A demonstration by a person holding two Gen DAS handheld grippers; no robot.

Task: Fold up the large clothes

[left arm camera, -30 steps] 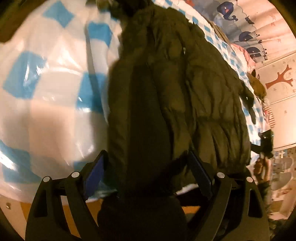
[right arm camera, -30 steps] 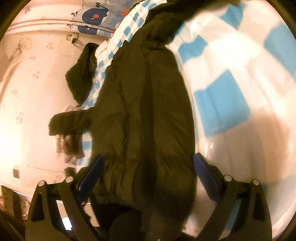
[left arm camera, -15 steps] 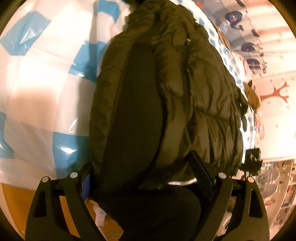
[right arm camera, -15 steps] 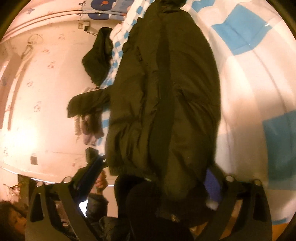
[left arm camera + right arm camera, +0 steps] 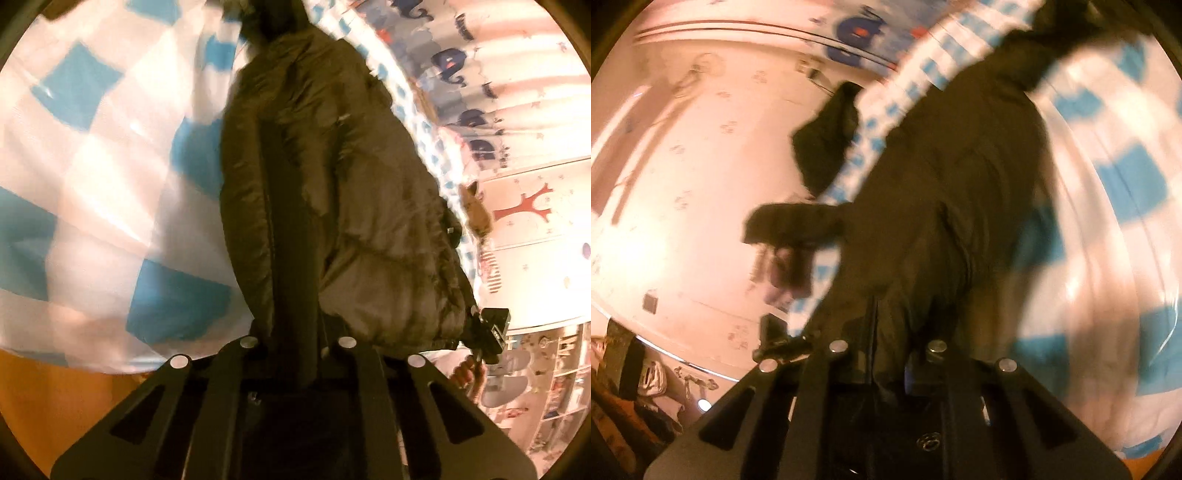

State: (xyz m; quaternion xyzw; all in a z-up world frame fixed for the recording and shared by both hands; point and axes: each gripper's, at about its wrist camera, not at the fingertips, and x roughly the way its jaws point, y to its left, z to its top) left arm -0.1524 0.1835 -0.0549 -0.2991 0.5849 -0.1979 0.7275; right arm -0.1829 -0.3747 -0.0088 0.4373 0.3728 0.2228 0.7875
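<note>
Both my grippers, left gripper (image 5: 295, 343) and right gripper (image 5: 886, 350), jaws just closed, each clamped on the dark jacket (image 5: 332, 206) hem directly ahead.

Dark olive on blue-and-white checks

A dark olive-green puffy quilted jacket (image 5: 332, 192) lies over a glossy white bed cover with sky-blue squares (image 5: 110, 166); beyond, a pale curtain printed with navy whales (image 5: 454, 62), and a cream wall panel with a red tree motif (image 5: 528, 206).

Left tongs (image 5: 295, 343) and right tongs (image 5: 886, 350), jaws just closed, both pinching dark cloth.
</note>
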